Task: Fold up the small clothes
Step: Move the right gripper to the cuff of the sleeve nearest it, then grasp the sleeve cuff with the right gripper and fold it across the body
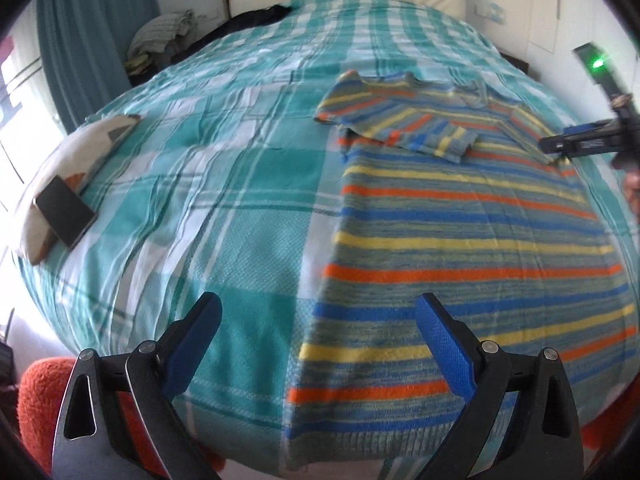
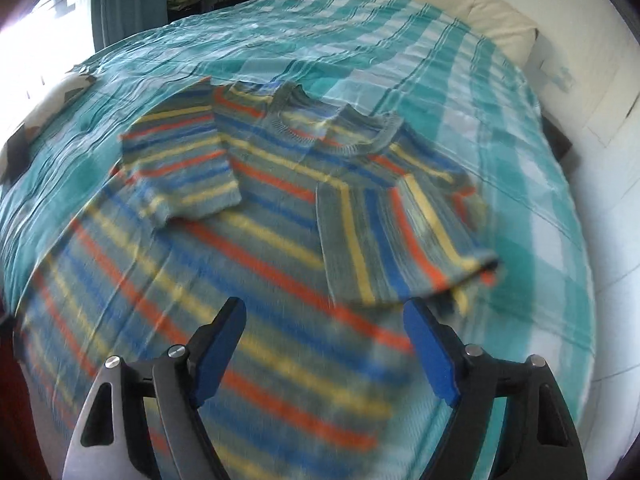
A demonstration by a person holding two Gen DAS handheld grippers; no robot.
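Both sleeves folded in; sweater (image 1: 460, 248) hem sits under the spread, empty left gripper (image 1: 316, 344); right gripper (image 2: 324, 348) gapes empty.

Striped sweater (image 1: 460, 240) flat on bed (image 1: 224, 208), blue, yellow, orange bands; both short sleeves folded in over chest, hem at near edge, collar toward headboard.

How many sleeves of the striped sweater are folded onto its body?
2: the striped sweater has one sleeve folded in on the picture's left, the other sleeve on the right.
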